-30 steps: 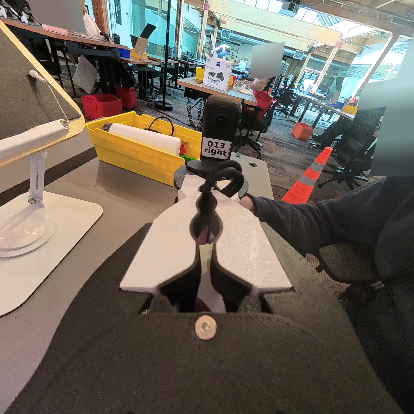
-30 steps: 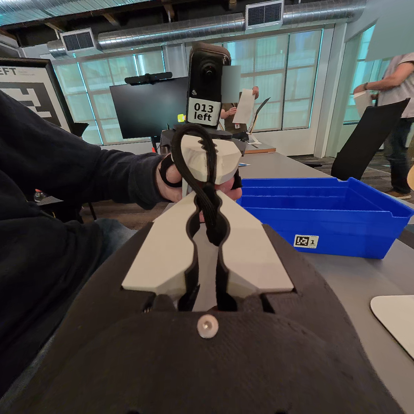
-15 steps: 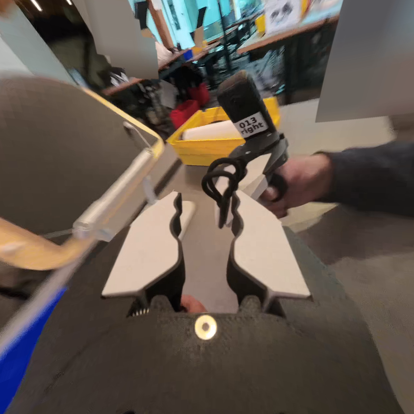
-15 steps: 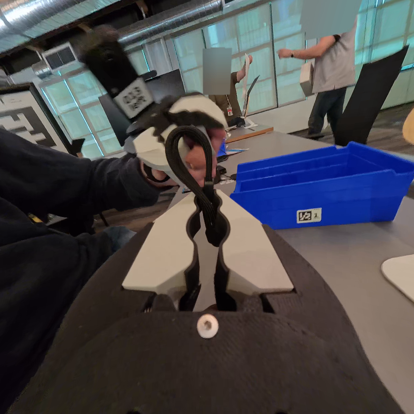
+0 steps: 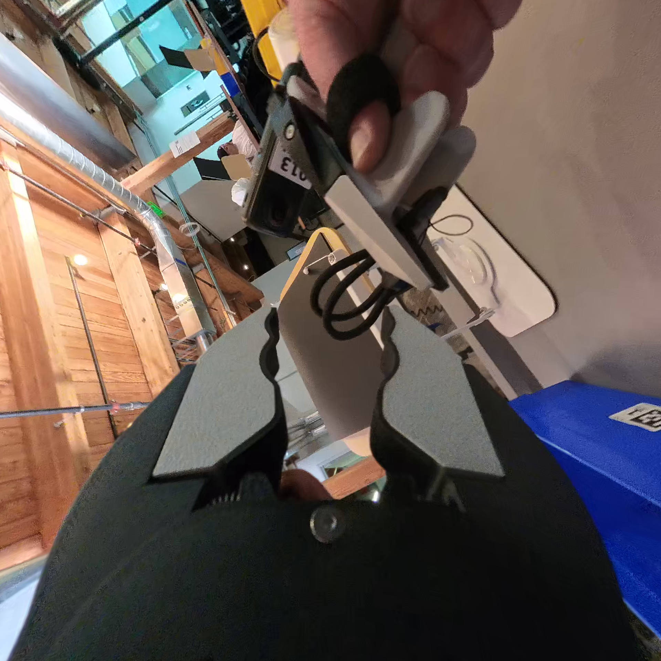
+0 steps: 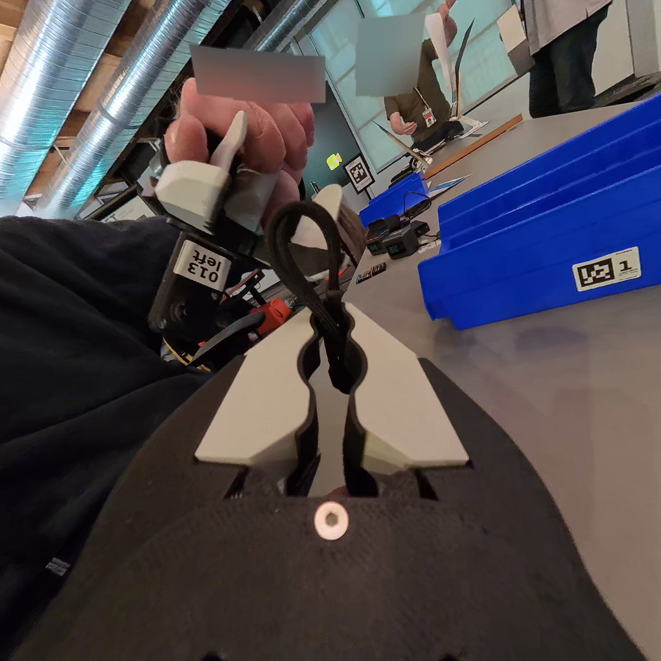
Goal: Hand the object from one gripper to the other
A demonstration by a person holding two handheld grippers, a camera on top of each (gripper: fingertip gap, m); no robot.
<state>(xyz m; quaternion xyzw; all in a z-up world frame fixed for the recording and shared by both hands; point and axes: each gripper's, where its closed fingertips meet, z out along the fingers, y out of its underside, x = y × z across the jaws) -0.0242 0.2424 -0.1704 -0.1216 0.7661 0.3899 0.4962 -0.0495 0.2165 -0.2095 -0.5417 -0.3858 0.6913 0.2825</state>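
The object is a looped black braided cord (image 6: 304, 264). My right gripper (image 6: 331, 316) is shut on its bundled end, and the loop sticks up past the fingertips. In the left wrist view the cord (image 5: 343, 304) hangs from the right gripper (image 5: 407, 282), held by a hand just beyond my left fingertips. My left gripper (image 5: 329, 318) is open and empty, rolled over sideways, a short way from the cord. In the right wrist view the left gripper (image 6: 322, 236) is turned over behind the loop, held in a hand.
A blue bin (image 6: 536, 257) stands on the grey table (image 6: 536, 375) at right; it also shows in the left wrist view (image 5: 608, 465). A white stand base (image 5: 515, 286) and a tilted board (image 5: 322, 357) lie ahead. Small devices (image 6: 393, 243) and people stand farther back.
My left gripper let go of the cord, opened wide and rolled over sideways. My right gripper kept its hold on the cord and tilted.
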